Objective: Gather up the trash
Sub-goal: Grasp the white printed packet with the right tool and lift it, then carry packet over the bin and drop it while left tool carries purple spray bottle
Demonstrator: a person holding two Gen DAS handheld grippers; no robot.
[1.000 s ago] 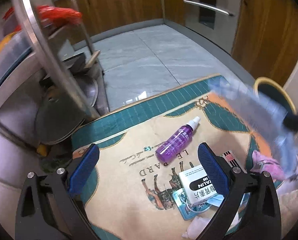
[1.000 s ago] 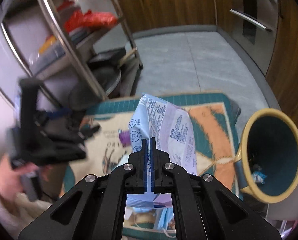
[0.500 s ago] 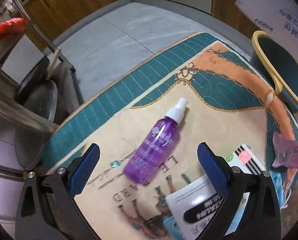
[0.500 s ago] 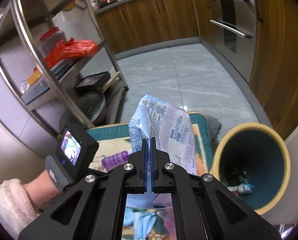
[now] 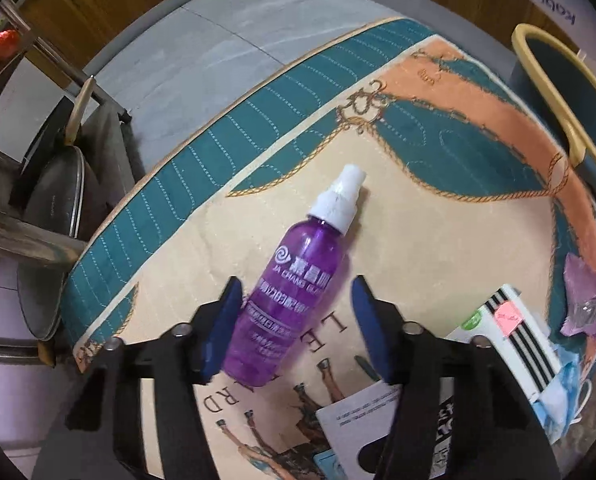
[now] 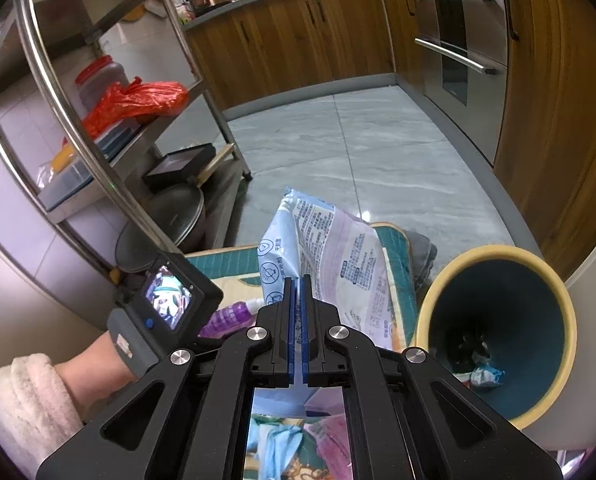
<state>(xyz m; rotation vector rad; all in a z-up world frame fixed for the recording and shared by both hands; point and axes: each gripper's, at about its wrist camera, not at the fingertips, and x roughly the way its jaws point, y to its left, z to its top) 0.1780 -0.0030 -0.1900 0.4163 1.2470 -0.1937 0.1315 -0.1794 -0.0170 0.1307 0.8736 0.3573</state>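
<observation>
A purple spray bottle (image 5: 298, 296) with a white cap lies on the patterned mat (image 5: 438, 240). My left gripper (image 5: 296, 304) is open, its blue fingers on either side of the bottle's body, apart from it. My right gripper (image 6: 298, 296) is shut on a pale blue and white plastic package (image 6: 330, 264), held up in the air left of the yellow-rimmed bin (image 6: 498, 320). The bin also shows in the left wrist view (image 5: 558, 92). The bottle shows in the right wrist view (image 6: 234, 316) behind the left gripper's body.
A white striped box (image 5: 506, 336), a pink wrapper (image 5: 590, 304), a blue face mask (image 5: 562, 392) and a card (image 5: 362, 416) lie on the mat. A steel shelf rack (image 6: 98, 120) with pans stands to the left. Wooden cabinets (image 6: 558, 120) stand behind the bin.
My left gripper has come down over the purple bottle and its fingers have narrowed around it. My right gripper has lifted the package higher and the bin now sits closer at the right.
</observation>
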